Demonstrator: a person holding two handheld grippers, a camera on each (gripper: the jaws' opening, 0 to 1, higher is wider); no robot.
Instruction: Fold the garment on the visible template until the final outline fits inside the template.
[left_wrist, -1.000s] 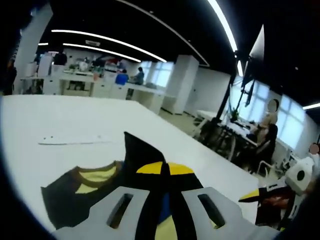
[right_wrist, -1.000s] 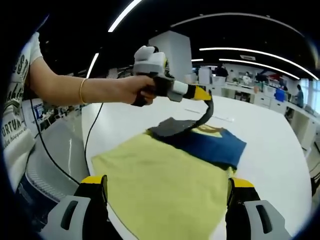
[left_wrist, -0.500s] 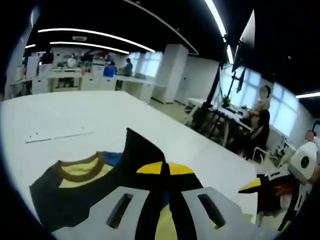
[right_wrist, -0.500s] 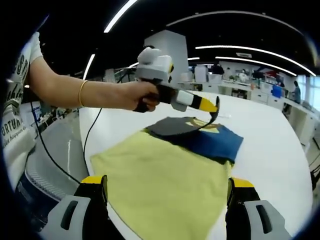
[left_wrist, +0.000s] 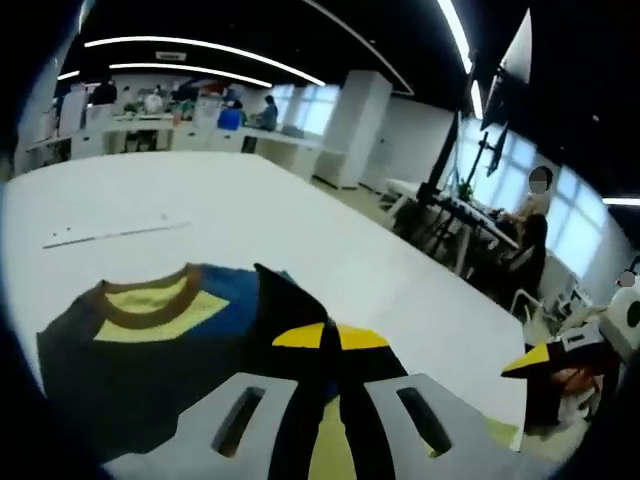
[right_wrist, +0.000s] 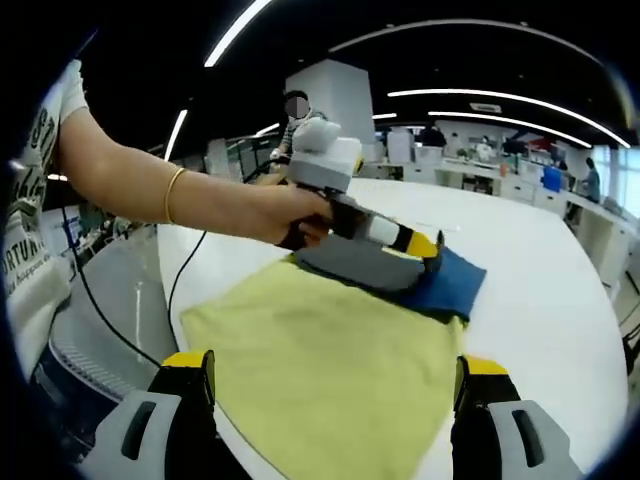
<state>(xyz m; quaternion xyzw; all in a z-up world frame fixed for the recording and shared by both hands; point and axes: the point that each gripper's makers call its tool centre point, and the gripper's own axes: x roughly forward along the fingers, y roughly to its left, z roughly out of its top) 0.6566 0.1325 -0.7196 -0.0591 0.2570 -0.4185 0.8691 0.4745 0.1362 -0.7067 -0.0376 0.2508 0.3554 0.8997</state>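
The garment lies on the white table (right_wrist: 560, 300): a yellow body (right_wrist: 330, 360), a blue part (right_wrist: 455, 285) and a dark grey flap (right_wrist: 355, 262) folded over it. In the left gripper view I see its brown collar (left_wrist: 140, 305) and the blue part (left_wrist: 228, 288). My left gripper (left_wrist: 330, 337) is shut on a dark fold of the garment (left_wrist: 278, 296). In the right gripper view a hand holds the left gripper (right_wrist: 430, 248) low over the blue part. My right gripper (right_wrist: 330, 395) is open at the yellow hem's near edge, with nothing between its jaws.
A thin pale strip (left_wrist: 112, 235) lies on the table beyond the collar. The right gripper's yellow tip (left_wrist: 545, 358) shows at the right of the left gripper view. A person's arm (right_wrist: 150, 190) reaches in from the left. Desks and people stand far behind.
The left gripper has come down and across with the dark fold, from raised above the garment to low over the blue part. The right gripper has stayed put.
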